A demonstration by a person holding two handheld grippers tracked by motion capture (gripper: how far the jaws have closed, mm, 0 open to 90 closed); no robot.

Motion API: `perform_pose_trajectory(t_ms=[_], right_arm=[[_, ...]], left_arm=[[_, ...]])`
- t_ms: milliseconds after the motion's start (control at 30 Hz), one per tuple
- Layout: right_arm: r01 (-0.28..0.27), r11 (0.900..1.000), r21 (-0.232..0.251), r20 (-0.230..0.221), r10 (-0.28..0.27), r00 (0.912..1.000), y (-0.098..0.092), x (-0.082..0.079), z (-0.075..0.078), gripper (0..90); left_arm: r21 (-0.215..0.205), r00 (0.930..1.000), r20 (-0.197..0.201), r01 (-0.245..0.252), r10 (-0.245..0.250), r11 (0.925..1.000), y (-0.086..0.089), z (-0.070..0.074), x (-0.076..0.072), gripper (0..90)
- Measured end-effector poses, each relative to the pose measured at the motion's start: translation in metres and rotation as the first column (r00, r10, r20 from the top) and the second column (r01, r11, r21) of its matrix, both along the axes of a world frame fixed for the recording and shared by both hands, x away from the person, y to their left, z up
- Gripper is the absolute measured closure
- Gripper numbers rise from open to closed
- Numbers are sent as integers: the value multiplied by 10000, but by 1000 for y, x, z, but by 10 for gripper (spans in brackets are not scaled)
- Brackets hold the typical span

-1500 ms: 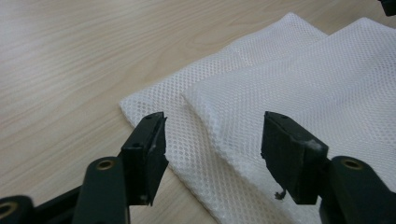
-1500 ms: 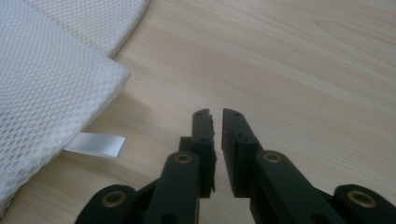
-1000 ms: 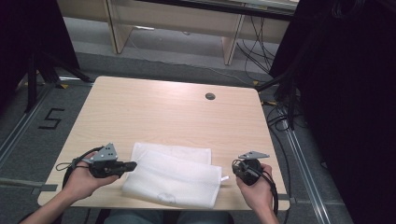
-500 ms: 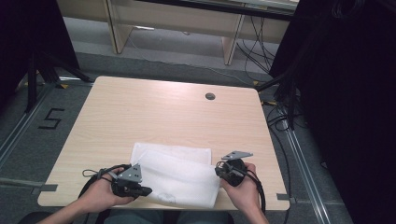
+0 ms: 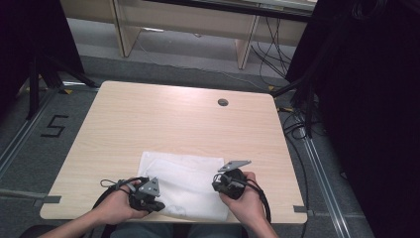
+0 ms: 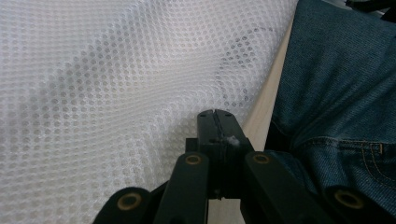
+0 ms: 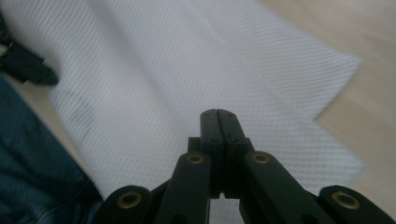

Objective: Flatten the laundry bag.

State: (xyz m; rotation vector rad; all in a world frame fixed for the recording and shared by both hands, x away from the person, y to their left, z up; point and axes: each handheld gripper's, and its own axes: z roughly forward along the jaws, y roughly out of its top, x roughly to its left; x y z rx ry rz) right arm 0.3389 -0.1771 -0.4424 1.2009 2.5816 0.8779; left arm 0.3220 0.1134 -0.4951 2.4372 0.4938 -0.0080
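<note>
My left gripper view alone resolves the white mesh cloth (image 6: 116, 70); its long axis runs across the table (image 5: 173, 119). Left gripper (image 6: 216, 114) and right gripper (image 7: 218, 113) are clenched, holding nothing.

White mesh cloth (image 5: 185, 181) dotted with tiny holes, pale wood-grain table (image 5: 163, 124), black jaws with brass-coloured pivots, blue denim jeans (image 6: 336, 93), grey floor (image 5: 29, 148)

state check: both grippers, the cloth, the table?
left hand-held gripper: jaws shut, nothing between them, over the cloth's near left edge
right hand-held gripper: jaws shut, empty, over the cloth's right side
white mesh cloth: flat, near edge overhanging the table
table: cable hole near far right
</note>
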Motion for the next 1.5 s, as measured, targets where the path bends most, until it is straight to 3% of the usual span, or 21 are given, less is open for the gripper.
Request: perform_pose_trajectory(t_ms=[33, 200, 367, 500, 633, 667, 733, 1067, 1100, 1300, 1333, 1433, 1467, 1500], right_arm=[[-154, 9998, -138, -318, 149, 9994, 3, -3, 0, 900], [-736, 9967, -332, -1002, 700, 9925, 13, -9, -9, 900], [-1158, 9917, -564, -1974, 1026, 9749, 21, -15, -18, 900], [-1437, 9858, -865, -2359, 1199, 9644, 26, -16, -25, 900], [-1404, 9820, -1261, -2588, 1041, 9603, 29, -11, -34, 900], [-1556, 9798, -1256, -2505, 1204, 9606, 29, -8, -36, 900], [-1355, 9834, -1207, -2691, 990, 9580, 28, -4, -38, 900], [-705, 9871, -1438, -2341, 353, 9716, 27, 24, -38, 900], [-717, 9861, -1500, -2124, 387, 9764, 28, 32, -38, 900], [-506, 9848, -1663, -1759, 209, 9842, 33, 52, -39, 900], [-317, 9856, -1661, -1707, 29, 9853, 34, 56, -39, 900], [-135, 9872, -1589, -1531, -111, 9881, 36, 67, -39, 900], [7, 9873, -1588, -1539, -254, 9878, 37, 69, -39, 900], [58, 9876, -1568, -1432, -285, 9893, 38, 74, -40, 900]], left_arm=[[201, 9999, 46, 103, -104, 9997, 0, 0, 1, 894], [133, 10000, -88, 13, -12, 9999, -2, -2, 3, 894], [106, 9999, -124, -36, 37, 9999, -2, -3, 3, 895], [176, 10000, -69, 24, -23, 9998, -3, -3, 4, 894], [233, 9999, 84, 134, -136, 9996, -5, -3, 8, 895], [228, 10000, -28, -21, 22, 9997, -6, -3, 8, 895], [253, 10000, -24, -31, 32, 9997, -6, -3, 11, 895], [255, 9991, 182, -376, 371, 9990, -9, -3, 37, 894], [281, 9991, 278, -328, 320, 9991, -9, -3, 41, 894], [143, 9941, 336, -1037, 1031, 9945, -8, -4, 61, 894], [415, 9952, 451, -892, 874, 9951, -6, -2, 66, 894], [450, 9929, 537, -1090, 1065, 9930, -3, -3, 75, 893], [290, 9900, 614, -1291, 1271, 9912, -3, -3, 79, 893], [469, 9908, 666, -1212, 1180, 9915, -2, -2, 82, 893]])
